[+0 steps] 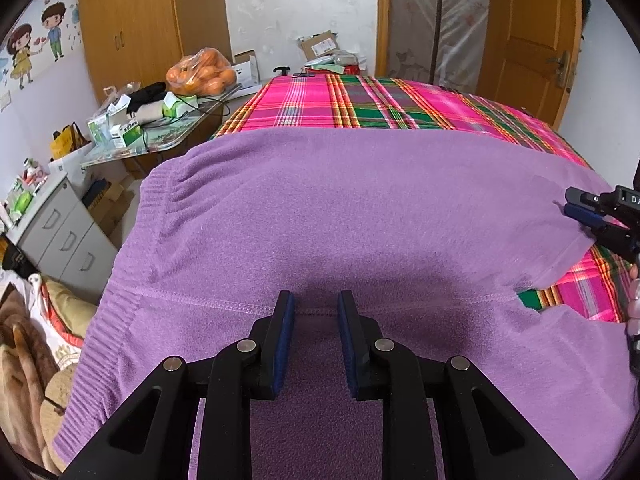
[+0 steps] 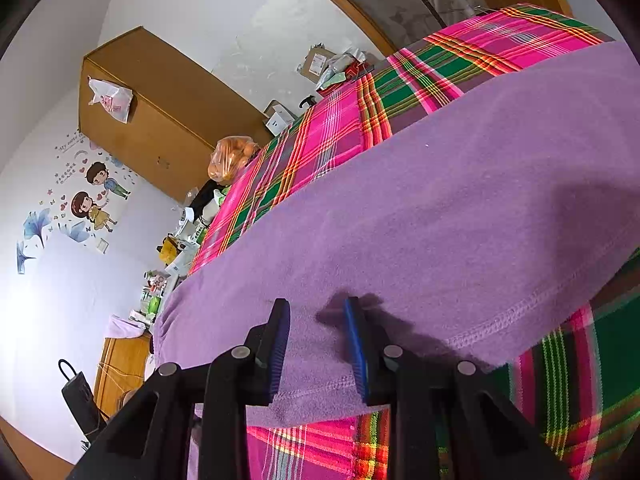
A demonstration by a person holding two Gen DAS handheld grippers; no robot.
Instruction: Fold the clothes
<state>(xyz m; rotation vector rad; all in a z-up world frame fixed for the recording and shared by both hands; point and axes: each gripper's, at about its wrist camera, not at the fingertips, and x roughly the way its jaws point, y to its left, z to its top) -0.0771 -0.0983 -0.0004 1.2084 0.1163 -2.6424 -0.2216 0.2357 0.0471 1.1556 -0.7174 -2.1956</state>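
Note:
A purple fleece garment (image 1: 340, 216) lies spread flat on a bed with a pink and green plaid sheet (image 1: 360, 104). My left gripper (image 1: 316, 304) is open, its jaws hovering just over the garment's near stitched seam with nothing between them. My right gripper (image 2: 318, 312) is open too, its jaws straddling the garment's hemmed edge (image 2: 312, 394) low over the cloth. The right gripper also shows in the left wrist view (image 1: 576, 204), at the garment's right edge. The garment (image 2: 440, 200) fills most of the right wrist view.
A cluttered side table (image 1: 160, 136) with a bag of oranges (image 1: 202, 74) stands left of the bed. A grey drawer unit (image 1: 60, 232) and bedding (image 1: 24, 352) lie at the left. A wooden wardrobe (image 1: 128, 28) and door (image 1: 532, 40) are behind.

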